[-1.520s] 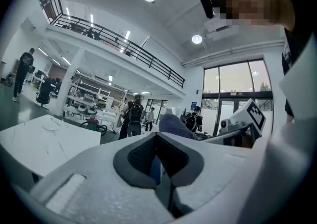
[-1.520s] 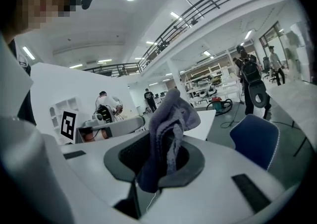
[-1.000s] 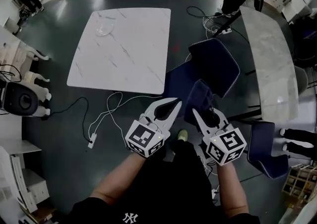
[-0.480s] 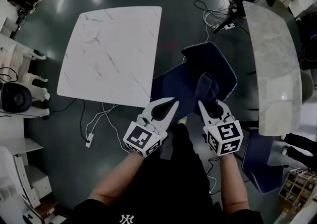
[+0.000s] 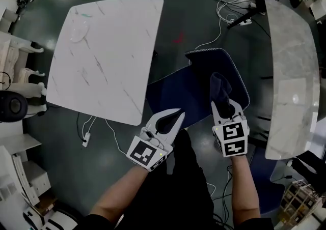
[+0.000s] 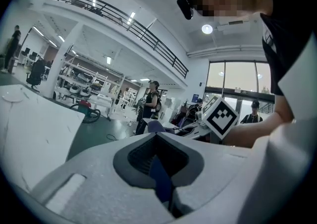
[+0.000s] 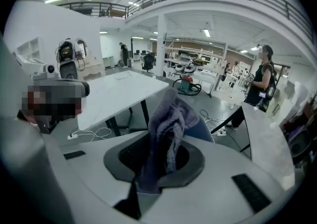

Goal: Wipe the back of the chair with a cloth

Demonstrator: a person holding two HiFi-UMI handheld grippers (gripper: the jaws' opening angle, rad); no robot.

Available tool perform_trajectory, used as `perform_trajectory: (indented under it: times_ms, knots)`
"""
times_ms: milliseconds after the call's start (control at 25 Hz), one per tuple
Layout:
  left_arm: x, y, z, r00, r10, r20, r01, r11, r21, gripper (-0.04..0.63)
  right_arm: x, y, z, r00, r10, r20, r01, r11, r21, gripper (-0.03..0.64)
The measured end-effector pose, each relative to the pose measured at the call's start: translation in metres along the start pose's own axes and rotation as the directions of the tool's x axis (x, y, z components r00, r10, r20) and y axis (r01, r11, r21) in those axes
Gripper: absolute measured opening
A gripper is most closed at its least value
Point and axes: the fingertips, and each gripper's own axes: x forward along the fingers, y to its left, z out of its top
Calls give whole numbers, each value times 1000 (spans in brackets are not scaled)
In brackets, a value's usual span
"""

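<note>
A navy chair with white piping stands below me; its back (image 5: 224, 66) is at centre right and its seat (image 5: 173, 89) reaches left under the white table. My right gripper (image 5: 227, 104) is shut on a dark blue cloth (image 5: 220, 87), which stands up from the jaws against the chair back. In the right gripper view the cloth (image 7: 168, 124) hangs bunched between the jaws of the right gripper (image 7: 163, 141), with the blue chair back (image 7: 202, 128) just behind it. My left gripper (image 5: 175, 117) is shut and empty near the seat's front edge. The left gripper view shows the left gripper (image 6: 159, 141) with its jaws together.
A white marble table (image 5: 102, 51) stands to the left, and a long pale table (image 5: 290, 66) runs down the right. Cables (image 5: 226, 7) lie on the dark floor beyond the chair. A black speaker (image 5: 10, 106) sits at far left. A person (image 7: 261, 84) stands in the distance.
My right gripper has carried the cloth forward and to the right, up against the chair back. The left gripper has stayed shut, near the seat's front edge.
</note>
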Motion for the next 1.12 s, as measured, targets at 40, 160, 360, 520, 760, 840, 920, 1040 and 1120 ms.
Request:
perform_trajectory:
  times_ms: [40,160,360,520,760,840,920,1040,1120]
  knots:
    - [7,7,-9,1000,-5,0,5,1000,-7,8,12,-6,-3,1000,-23,-15,23,1000,-12,77]
    - [28,22,-38,1000,-25,3,25,999,-32,8,42,-28,-14,990,-118,-72,114,992,-56,77]
    - [50,52,-77,999,-39,12,40,996,-78,8,86,-56,-25,961,-237,-145,220,968,-119,77]
    - [61,67,-94,999,-42,18,44,995,-93,8,103,-73,-33,938,-293,-188,269,953,-142,77]
    - [89,79,-103,997,-62,44,64,996,-59,8,120,-95,-37,908,-358,-219,333,932,-142,77]
    - [100,81,-104,996,-64,59,68,996,-63,8,126,-103,-39,893,-386,-234,355,921,-163,77]
    - [109,84,-106,996,-62,69,67,995,-74,8,134,-110,-42,873,-418,-252,374,904,-206,77]
    - [118,90,-116,996,-55,68,61,995,-85,8,148,-115,-47,840,-466,-279,395,876,-276,77]
    - [120,94,-125,997,-47,65,53,994,-93,8,157,-114,-50,824,-483,-297,398,866,-302,77]
